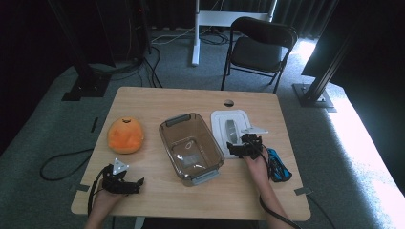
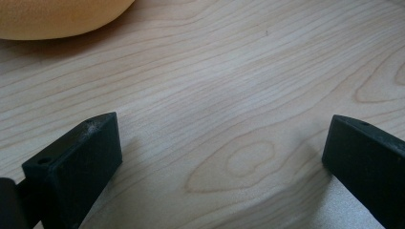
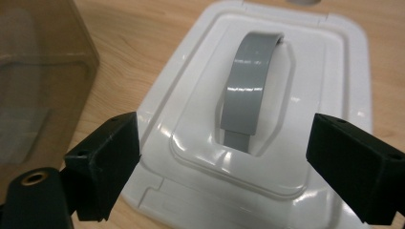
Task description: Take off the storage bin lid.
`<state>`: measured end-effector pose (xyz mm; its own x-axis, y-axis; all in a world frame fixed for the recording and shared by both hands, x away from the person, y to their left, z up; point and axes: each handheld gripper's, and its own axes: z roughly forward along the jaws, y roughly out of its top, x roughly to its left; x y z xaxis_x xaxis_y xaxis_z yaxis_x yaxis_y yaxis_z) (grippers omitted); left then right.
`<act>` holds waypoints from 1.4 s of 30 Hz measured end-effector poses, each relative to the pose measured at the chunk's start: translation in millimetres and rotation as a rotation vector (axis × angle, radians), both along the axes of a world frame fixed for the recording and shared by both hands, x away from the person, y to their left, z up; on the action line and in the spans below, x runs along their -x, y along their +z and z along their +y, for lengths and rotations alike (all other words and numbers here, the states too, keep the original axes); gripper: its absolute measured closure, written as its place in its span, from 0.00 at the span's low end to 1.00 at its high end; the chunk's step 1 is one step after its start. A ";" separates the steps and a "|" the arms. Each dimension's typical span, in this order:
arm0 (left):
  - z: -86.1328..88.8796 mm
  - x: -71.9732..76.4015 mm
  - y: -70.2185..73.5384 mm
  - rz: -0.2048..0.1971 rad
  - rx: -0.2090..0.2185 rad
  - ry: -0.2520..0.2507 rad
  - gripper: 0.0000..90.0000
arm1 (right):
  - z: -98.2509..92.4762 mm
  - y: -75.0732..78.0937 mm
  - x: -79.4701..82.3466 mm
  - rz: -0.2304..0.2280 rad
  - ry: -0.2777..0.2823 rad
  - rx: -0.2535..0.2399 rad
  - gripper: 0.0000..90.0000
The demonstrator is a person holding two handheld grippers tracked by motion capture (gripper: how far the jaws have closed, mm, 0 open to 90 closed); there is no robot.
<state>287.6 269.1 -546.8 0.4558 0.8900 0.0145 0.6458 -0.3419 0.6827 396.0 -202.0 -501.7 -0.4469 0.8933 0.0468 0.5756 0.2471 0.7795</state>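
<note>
grey carpet and dark curtains ring a pale wooden table (image 1: 157,102), with a black folding chair (image 1: 260,47) standing past its far edge at about 1 o'clock and a white desk leg (image 1: 196,33) near 12 o'clock. on the table's near left corner, around 7 o'clock, the left gripper (image 1: 125,183) rests low over bare wood in the person's left hand (image 1: 102,200), its jaws spread wide with nothing between them; in the left gripper view the same gripper (image 2: 219,157) frames only wood grain, and the rounded edge of an orange plush toy (image 2: 57,16) sits at 11 o'clock. in the high view that plush toy (image 1: 125,135) lies at 9 o'clock of the table's centre, well apart from the left gripper. the right gripper (image 1: 241,148), held by the right hand (image 1: 258,164) at about 4 o'clock of the centre, hovers at the near end of a white container lid (image 1: 217,121); its jaws stand wide apart, empty. in the right gripper view this gripper (image 3: 222,167) straddles the lid (image 3: 334,71), whose grey handle (image 3: 248,90) runs toward 12 o'clock. a clear plastic bin (image 1: 210,148) with grey latches sits at the table's centre, just beside the lid; its tinted wall (image 3: 43,71) shows at 10 o'clock in the right gripper view. a blue object (image 1: 279,167) lies just beside the right hand at 3 o'clock.
</note>
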 end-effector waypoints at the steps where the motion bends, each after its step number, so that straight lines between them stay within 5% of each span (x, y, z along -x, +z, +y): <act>1: 0.0 0.0 0.0 0.000 0.000 0.000 0.00 | -1.4 1.3 2.5 -0.005 0.003 -0.006 0.12; 15: 0.3 0.0 0.0 0.000 0.000 -0.004 0.00 | -14.3 4.0 43.7 -0.040 0.071 -0.025 0.12; 30: 0.5 0.2 0.0 0.000 0.001 -0.017 0.00 | -41.7 -16.5 93.4 -0.032 0.125 -0.072 0.12; 36: 0.5 0.3 0.0 0.000 0.001 -0.019 0.00 | -47.5 -28.1 105.8 -0.006 0.121 -0.027 0.12; 39: 0.5 0.4 0.0 0.000 0.001 -0.019 0.00 | -50.1 -32.6 107.4 0.007 0.146 -0.043 0.12; 42: 0.4 0.5 -0.1 0.000 0.002 -0.022 0.00 | -52.2 -41.3 109.7 0.021 0.151 0.002 0.12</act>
